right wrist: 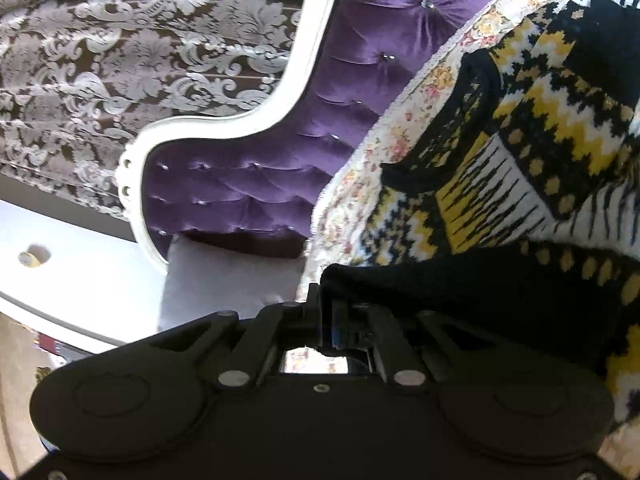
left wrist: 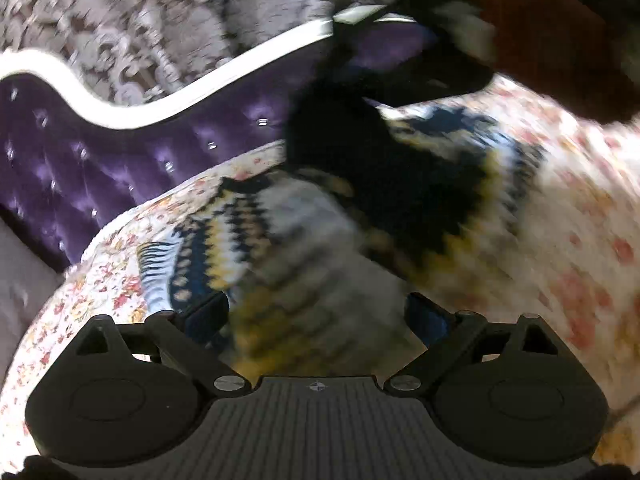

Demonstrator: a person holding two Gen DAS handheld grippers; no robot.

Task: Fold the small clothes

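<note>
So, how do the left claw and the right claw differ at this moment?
The left claw stands open, with the sweater blurred in front of it; the right claw is shut on the sweater's black edge. The left view is smeared, the right view sharp. Both are above the floral bedspread.

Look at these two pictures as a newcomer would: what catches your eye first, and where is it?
The boldly patterned black, yellow and white sweater stands out, spread on the flowered bedspread at the right. Behind it, at the middle left, curves a purple buttoned headboard with a white frame. Low in the right wrist view, the right gripper has its fingers shut on the sweater's black edge.
</note>
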